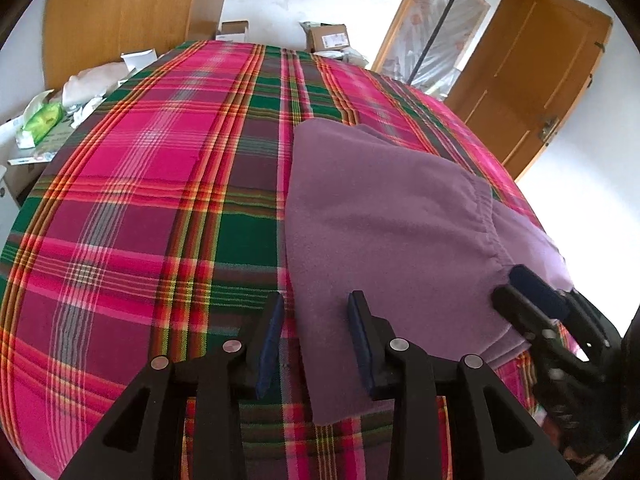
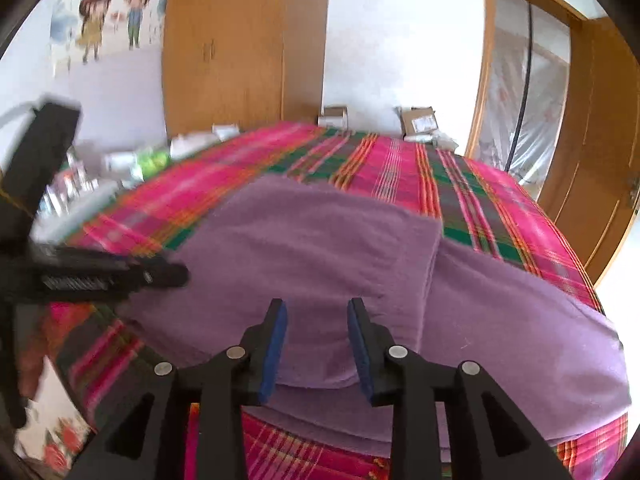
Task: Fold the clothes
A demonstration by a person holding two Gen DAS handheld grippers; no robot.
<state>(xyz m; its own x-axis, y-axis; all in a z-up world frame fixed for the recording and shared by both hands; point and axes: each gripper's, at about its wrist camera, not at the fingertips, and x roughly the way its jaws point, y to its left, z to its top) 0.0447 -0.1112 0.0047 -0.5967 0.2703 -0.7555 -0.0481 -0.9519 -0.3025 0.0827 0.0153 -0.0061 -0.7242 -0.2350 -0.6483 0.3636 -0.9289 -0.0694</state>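
A purple fleece garment [image 1: 384, 216] lies folded over on a pink and green plaid bedspread [image 1: 140, 184]. My left gripper [image 1: 316, 336] is open just above the garment's near left edge, with nothing between its blue pads. The right gripper [image 1: 532, 292] shows at the garment's near right edge in the left wrist view. In the right wrist view the garment [image 2: 320, 248] fills the middle, with one layer folded over another. My right gripper [image 2: 316, 340] is open over its near edge. The left gripper [image 2: 120, 272] appears blurred at the left.
Wooden wardrobe [image 1: 120, 12] and cardboard boxes [image 1: 328, 36] stand beyond the bed's far edge. White bags and a green packet [image 1: 42, 120] lie off the bed's left side. An open wooden door [image 1: 532, 80] is at the right. The bedspread's left half [image 2: 380, 168] is bare of clothes.
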